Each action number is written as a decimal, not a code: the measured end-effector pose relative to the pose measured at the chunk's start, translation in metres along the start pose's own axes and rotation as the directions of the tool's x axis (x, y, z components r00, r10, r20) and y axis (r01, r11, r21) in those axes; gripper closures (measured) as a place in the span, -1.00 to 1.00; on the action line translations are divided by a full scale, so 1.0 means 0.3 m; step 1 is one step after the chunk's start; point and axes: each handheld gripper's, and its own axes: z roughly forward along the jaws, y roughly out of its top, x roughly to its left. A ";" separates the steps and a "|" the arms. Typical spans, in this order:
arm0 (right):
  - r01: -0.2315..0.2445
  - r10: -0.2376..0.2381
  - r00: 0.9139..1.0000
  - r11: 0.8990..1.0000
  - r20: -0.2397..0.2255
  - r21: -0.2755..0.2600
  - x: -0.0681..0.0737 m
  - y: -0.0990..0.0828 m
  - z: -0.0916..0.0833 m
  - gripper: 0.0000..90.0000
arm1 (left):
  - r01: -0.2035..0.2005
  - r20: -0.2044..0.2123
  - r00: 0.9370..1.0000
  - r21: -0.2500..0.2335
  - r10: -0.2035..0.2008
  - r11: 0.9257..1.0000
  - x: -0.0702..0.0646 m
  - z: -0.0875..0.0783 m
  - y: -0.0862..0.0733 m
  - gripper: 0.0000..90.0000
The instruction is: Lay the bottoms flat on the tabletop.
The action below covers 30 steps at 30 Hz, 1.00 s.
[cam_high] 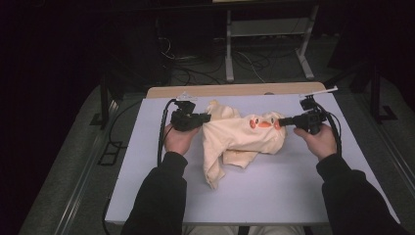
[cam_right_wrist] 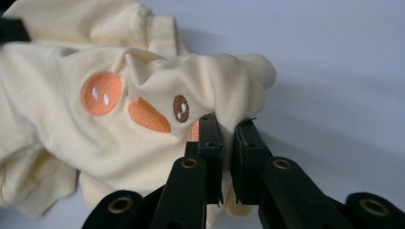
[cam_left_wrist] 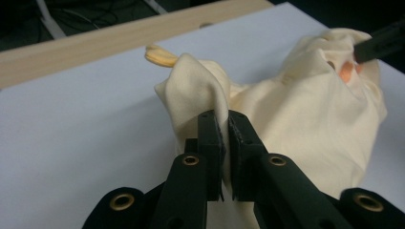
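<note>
A dim lab: cables (cam_high: 195,73) are trailing over the floor beyond the worktable (cam_high: 274,191), near a metal stand (cam_high: 266,36).

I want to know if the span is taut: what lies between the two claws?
In the high view, the cream garment with its orange face print lies between the left claw and the right claw, bunched and sagging, each claw pinching a fold.

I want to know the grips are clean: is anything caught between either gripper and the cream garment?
Nothing visible. The left gripper pinches a fold of the cream garment directly, and the right gripper pinches its edge beside the orange print.
</note>
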 end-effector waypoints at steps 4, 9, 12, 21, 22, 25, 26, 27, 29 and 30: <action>0.014 -0.013 1.000 0.999 0.016 -0.035 0.009 0.075 -0.005 0.83 | -0.013 -0.041 0.999 -0.054 0.011 0.998 -0.013 -0.024 0.008 0.85; 0.042 -0.038 0.998 0.992 0.040 -0.118 0.020 0.159 0.014 0.83 | -0.019 -0.118 0.993 -0.130 0.004 0.991 -0.015 -0.031 0.004 0.85; 0.013 -0.009 1.000 0.988 0.029 -0.155 0.002 0.178 0.054 0.83 | -0.017 -0.147 0.989 -0.147 -0.005 0.989 -0.009 -0.010 -0.017 0.85; -0.124 0.124 0.992 0.992 -0.013 -0.015 -0.100 0.086 0.281 0.83 | 0.123 -0.184 0.974 -0.053 -0.131 0.991 0.070 0.120 -0.169 0.85; -0.137 0.137 0.990 0.991 -0.016 0.012 -0.108 0.068 0.301 0.83 | 0.142 -0.184 0.972 -0.038 -0.147 0.989 0.078 0.128 -0.186 0.85; -0.196 0.197 0.978 0.980 -0.062 0.033 -0.144 0.009 0.327 0.83 | 0.198 -0.161 0.967 -0.004 -0.196 0.980 0.101 0.139 -0.221 0.85; -0.196 0.197 0.978 0.980 -0.062 0.033 -0.144 0.009 0.327 0.83 | 0.211 -0.152 0.966 0.006 -0.207 0.978 0.106 0.141 -0.226 0.85; -0.217 0.219 0.972 0.976 -0.086 0.032 -0.153 -0.007 0.325 0.83 | 0.217 -0.147 0.966 0.014 -0.213 0.976 0.107 0.140 -0.229 0.83; -0.216 0.218 0.972 0.976 -0.090 0.035 -0.154 -0.012 0.324 0.83 | 0.206 -0.150 0.968 0.009 -0.202 0.979 0.104 0.135 -0.225 0.69; -0.212 0.214 0.973 0.977 -0.088 0.039 -0.153 -0.016 0.322 0.83 | 0.197 -0.163 0.967 0.004 -0.194 0.980 0.100 0.130 -0.221 0.69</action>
